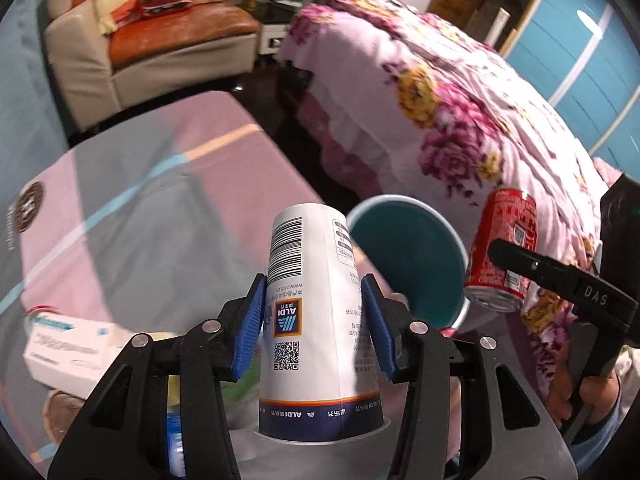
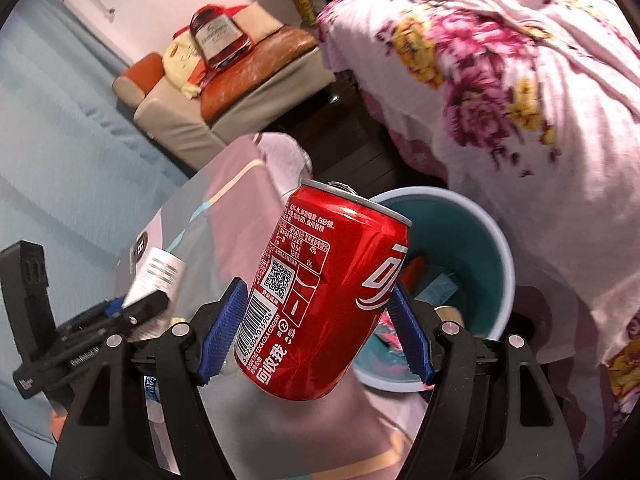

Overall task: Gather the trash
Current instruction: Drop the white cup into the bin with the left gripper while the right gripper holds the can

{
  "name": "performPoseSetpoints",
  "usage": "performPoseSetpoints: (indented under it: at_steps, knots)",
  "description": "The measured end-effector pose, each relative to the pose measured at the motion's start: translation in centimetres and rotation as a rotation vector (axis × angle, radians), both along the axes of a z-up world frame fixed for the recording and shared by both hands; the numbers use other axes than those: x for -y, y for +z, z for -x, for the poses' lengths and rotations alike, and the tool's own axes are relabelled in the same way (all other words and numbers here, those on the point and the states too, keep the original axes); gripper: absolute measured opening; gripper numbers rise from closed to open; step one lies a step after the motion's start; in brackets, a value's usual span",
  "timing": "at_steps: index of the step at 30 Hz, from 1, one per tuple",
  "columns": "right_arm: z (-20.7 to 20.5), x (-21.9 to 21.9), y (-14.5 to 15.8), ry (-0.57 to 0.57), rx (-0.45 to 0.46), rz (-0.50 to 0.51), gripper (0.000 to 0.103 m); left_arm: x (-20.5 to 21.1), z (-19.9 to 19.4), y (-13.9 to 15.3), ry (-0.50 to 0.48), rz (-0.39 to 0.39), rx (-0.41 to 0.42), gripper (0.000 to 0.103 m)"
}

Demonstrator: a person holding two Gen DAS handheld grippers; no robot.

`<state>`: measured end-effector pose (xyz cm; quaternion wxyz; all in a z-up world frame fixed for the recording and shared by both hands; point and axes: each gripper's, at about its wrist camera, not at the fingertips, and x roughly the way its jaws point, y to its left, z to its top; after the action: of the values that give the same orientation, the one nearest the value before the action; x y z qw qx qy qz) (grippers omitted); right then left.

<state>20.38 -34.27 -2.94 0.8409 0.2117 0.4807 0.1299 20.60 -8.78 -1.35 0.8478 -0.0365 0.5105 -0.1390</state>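
Both items are held and carried toward the bin; the step in hand is judged to be the drop.

Left gripper [image 1: 314,322]: partly closed, blue pads pressed on both sides of the white paper cup [image 1: 320,332], which is held upside down, rim nearest the camera. Right gripper [image 2: 318,332]: set wider, pads clamped on the red cola can [image 2: 328,292], can tilted, its top pointing away toward the bin.

The teal bin [image 1: 404,264] stands on the floor just beyond the table's edge, between the pink-and-grey tablecloth [image 1: 160,208] and the floral bedspread [image 1: 460,120]. Some litter is already seen inside it in the right wrist view. In that view the can overlaps the bin's near-left rim; in the left wrist view the cup lies left of the opening, not yet over it.

For a clean drop, each item is best brought fully over the mouth before the jaws are eased apart. The cup is light and is judged likely to drift or catch the rim, so it should be lowered close. The grippers are near each other; releases one at a time are advised.

A white carton [image 1: 68,348] is left on the table at near left.
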Motion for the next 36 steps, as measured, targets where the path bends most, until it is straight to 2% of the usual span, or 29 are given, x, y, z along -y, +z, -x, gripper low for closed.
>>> performPoseSetpoints:
  at_steps: [11, 21, 26, 28, 30, 31, 32, 36]
  knots:
    - [0.7, 6.4, -1.4, -0.094, -0.005, -0.012, 0.068, 8.8, -1.6, -2.8, -0.123, -0.039, -0.050, 0.049]
    - [0.5, 9.2, -3.3, -0.131, -0.037, -0.020, 0.068, 12.5, -3.1, -5.4, -0.167, -0.078, -0.101, 0.049]
    - [0.2, 9.4, -3.5, -0.135, -0.043, -0.016, 0.068, 13.2, -3.5, -5.5, -0.176, -0.076, -0.099, 0.050]
    - [0.1, 9.3, -3.6, -0.132, -0.045, -0.013, 0.068, 13.2, -3.5, -5.3, -0.178, -0.069, -0.094, 0.055]
    - [0.0, 9.1, -3.6, -0.127, -0.046, -0.009, 0.068, 13.1, -3.3, -5.0, -0.173, -0.072, -0.075, 0.073]
    - [0.0, 9.0, -3.6, -0.126, -0.047, -0.007, 0.068, 13.0, -3.3, -4.7, -0.169, -0.072, -0.063, 0.076]
    - [0.0, 8.8, -3.5, -0.124, -0.047, -0.005, 0.068, 12.8, -3.2, -4.5, -0.164, -0.068, -0.054, 0.079]
    - [-0.2, 8.4, -3.5, -0.115, -0.050, 0.003, 0.068, 12.1, -3.2, -4.3, -0.146, -0.053, -0.056, 0.079]
